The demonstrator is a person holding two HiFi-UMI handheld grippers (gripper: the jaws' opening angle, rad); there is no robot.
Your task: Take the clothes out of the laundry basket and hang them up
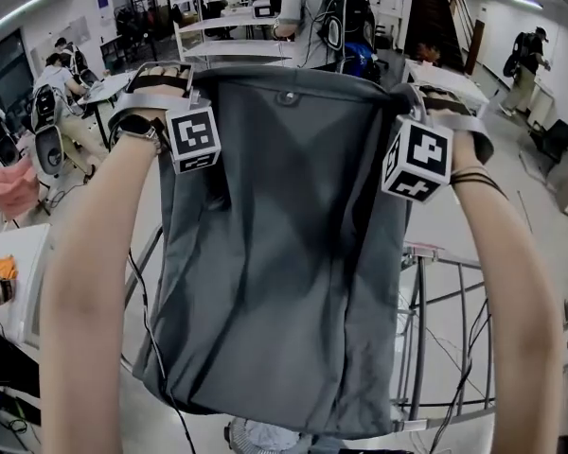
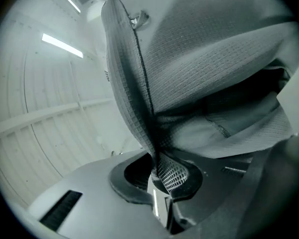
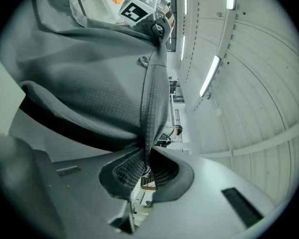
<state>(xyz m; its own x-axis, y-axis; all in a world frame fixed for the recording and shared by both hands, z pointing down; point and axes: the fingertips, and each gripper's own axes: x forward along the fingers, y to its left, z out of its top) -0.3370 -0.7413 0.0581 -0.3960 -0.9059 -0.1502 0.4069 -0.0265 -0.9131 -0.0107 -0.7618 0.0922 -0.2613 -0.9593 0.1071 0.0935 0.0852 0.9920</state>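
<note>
One garment [image 1: 284, 244] is out & up in the air. It's grey w/ a snap [image 1: 286, 96] at the top edge, prob. shorts or a skirt. Left gripper [image 1: 201, 81] is clenched on its top-left corner, right gripper [image 1: 404, 97] on the top-right. Both gripper views show cloth pinched flat btwn the jaws. The garment is stretched wide btwn them, hanging free above & in front of the rack [image 1: 445, 291], and isn't touching the rack as far as I can see.

So for this piece: pick-out done, spread done, hanging not yet done. Left to do: lower it over the rack, let go, then go for the rest.

A pale round thing [image 1: 265, 439] under the hem, left of the rack, may be the basket. It's too cut off to tell, so I can't say how many clothes remain.
</note>
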